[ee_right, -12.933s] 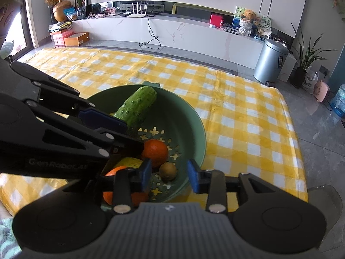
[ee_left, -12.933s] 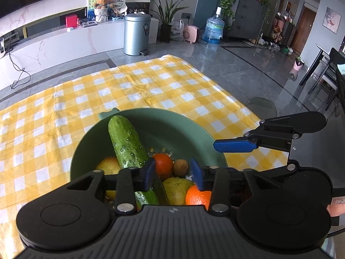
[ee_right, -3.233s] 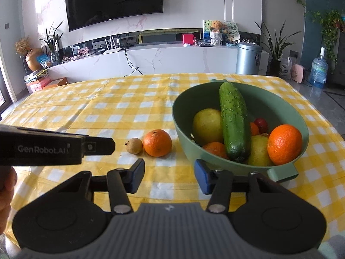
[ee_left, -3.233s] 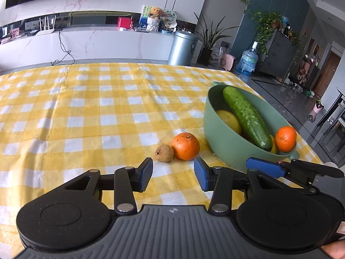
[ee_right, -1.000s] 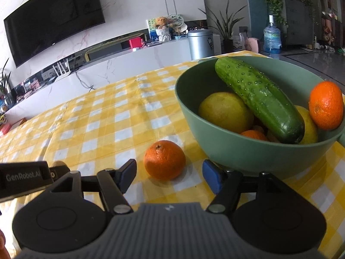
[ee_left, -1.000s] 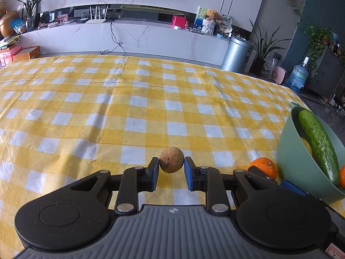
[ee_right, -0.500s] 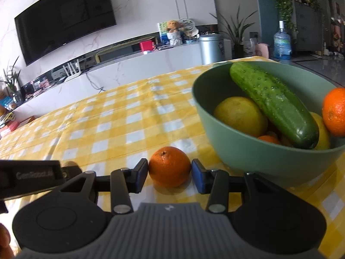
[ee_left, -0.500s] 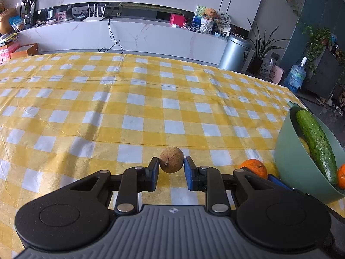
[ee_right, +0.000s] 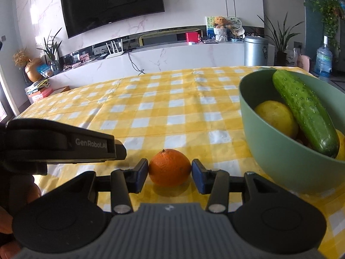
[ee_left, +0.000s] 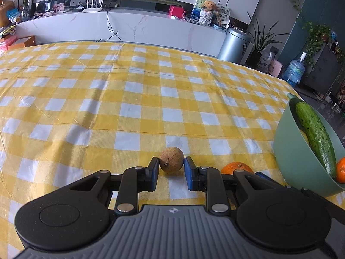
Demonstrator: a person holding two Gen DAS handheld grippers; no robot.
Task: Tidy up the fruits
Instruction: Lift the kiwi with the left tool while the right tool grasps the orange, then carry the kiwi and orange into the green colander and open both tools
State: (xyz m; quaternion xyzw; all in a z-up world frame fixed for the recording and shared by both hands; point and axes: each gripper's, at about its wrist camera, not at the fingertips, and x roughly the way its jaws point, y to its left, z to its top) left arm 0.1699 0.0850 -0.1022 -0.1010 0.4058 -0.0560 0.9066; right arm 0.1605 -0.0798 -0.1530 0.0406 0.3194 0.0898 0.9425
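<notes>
A: Left gripper (ee_left: pixel 171 170) pinches the kiwi (ee_left: pixel 171 160); right gripper (ee_right: pixel 170 171), jaws just closed, clamps the orange (ee_right: pixel 169 167). Both fruits sit near the tabletop's near edge.

B: Advice: lift straight, keep pressure gentle, fruits apart.

A: Obstacles: the bowl (ee_right: pixel 286 164), with cucumber (ee_right: pixel 306 112), stands just right; the grippers crowd each other.

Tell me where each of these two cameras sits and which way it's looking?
Left wrist: on the left gripper, looking forward and down at its pads clamping a small brown fruit; no hand shows.
Right wrist: on the right gripper, looking at its pads closed on an orange; fingertips show at left.
Both share: the orange, green bowl, cucumber, checked tablecloth.
</notes>
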